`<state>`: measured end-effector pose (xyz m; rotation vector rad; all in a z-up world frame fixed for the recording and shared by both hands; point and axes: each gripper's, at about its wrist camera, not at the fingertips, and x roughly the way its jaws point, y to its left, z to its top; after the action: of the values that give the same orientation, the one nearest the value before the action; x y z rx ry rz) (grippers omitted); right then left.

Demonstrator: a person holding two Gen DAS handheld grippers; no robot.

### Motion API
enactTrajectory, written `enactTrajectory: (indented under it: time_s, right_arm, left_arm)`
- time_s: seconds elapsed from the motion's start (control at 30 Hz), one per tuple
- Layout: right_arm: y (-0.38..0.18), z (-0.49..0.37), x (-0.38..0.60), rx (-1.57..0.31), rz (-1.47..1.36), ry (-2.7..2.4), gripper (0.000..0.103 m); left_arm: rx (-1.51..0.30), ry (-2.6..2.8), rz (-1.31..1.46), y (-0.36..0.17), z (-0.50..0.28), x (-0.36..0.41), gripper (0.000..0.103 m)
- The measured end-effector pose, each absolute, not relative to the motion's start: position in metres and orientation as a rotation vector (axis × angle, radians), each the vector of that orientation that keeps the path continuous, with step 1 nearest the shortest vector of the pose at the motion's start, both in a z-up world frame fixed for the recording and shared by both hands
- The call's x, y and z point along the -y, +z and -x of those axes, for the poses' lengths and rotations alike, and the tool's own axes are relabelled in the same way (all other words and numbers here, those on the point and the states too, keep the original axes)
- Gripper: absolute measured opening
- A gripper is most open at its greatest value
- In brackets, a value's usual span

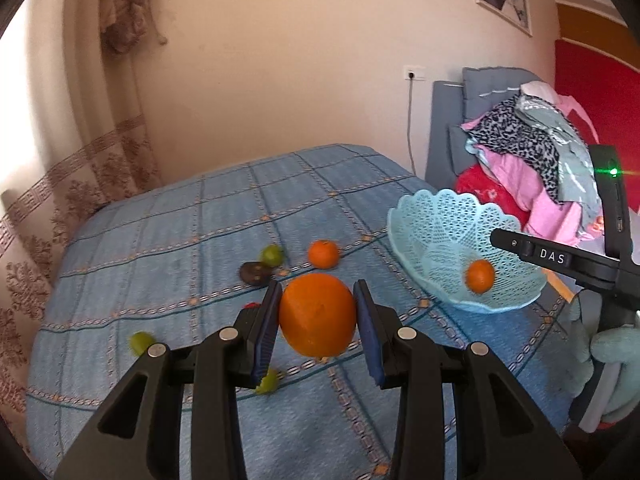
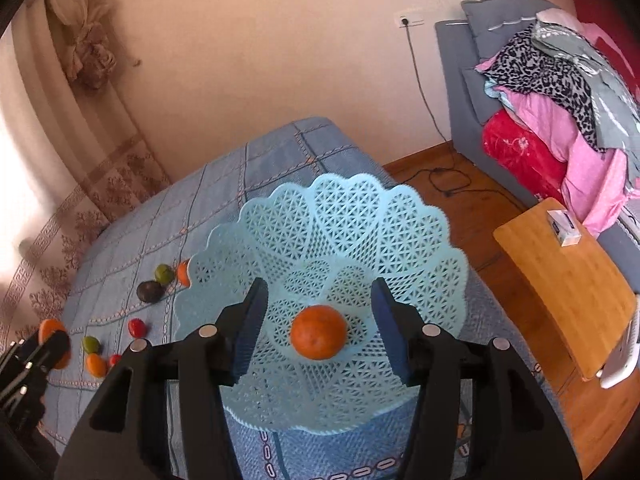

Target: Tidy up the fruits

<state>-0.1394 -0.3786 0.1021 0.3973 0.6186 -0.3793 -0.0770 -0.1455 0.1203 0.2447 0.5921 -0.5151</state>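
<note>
The big orange point(image 1: 317, 314) sits clamped between the blue pads of the left tongs point(image 1: 318, 316), held up over the bedspread point(image 1: 160, 240). It hides part of the cloth behind it, and a red bit point(image 1: 251, 305) peeks out past the left pad, too little to name. The right tongs point(image 2: 318, 320) hang over the basket point(image 2: 420, 240) with the jaws spread wide, and a small orange point(image 2: 319, 337) lies loose on the basket floor between them, touched by neither pad. No earlier look is there to compare.

From the right wrist view, the spare fruit lies in a loose scatter on the bed left of the basket: two green ones point(image 2: 164, 273), one dark brown one point(image 2: 149, 291), two small red ones point(image 2: 136, 327), an orange one down low point(image 2: 96, 365), and another orange half hidden behind the basket rim point(image 2: 183, 273). The left view shows a third green one point(image 1: 267, 382), partly covered by the pad.

The basket is pale blue plastic, a lattice of holes with a scalloped edge, shaped like a shallow bowl. The bedspread is blue woven stuff crossed by chain-pattern lines. Beyond it stands a grey sofa point(image 2: 456, 80) heaped with clothes point(image 2: 560, 92), pink, red and leopard print, and a small wooden table point(image 2: 560, 280) cut off by the edge. A gloved hand point(image 1: 612, 352) grips the right tongs, mostly out of frame.
</note>
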Motion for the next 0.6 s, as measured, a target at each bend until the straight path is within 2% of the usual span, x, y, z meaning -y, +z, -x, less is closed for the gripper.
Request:
enactTrajectory:
  time_s: [0.43,0.53,0.6]
  right_arm:
    - [0.106,0.148,0.392,-0.575,-0.426,-0.441,0.056]
    - [0.105,0.148,0.391,-0.572,-0.422,-0.448,0.067]
    - [0.104,0.149,0.392,-0.567,-0.420,-0.459,0.068]
  left_arm:
    - [-0.633,-0.715,-0.239,0.110,0.064,0.219,0.037]
    - [-0.617,-0.742,-0.237,0.110,0.063,0.229,0.037]
    - [-0.610,-0.770,-0.232,0.112,0.063,0.234,0.037]
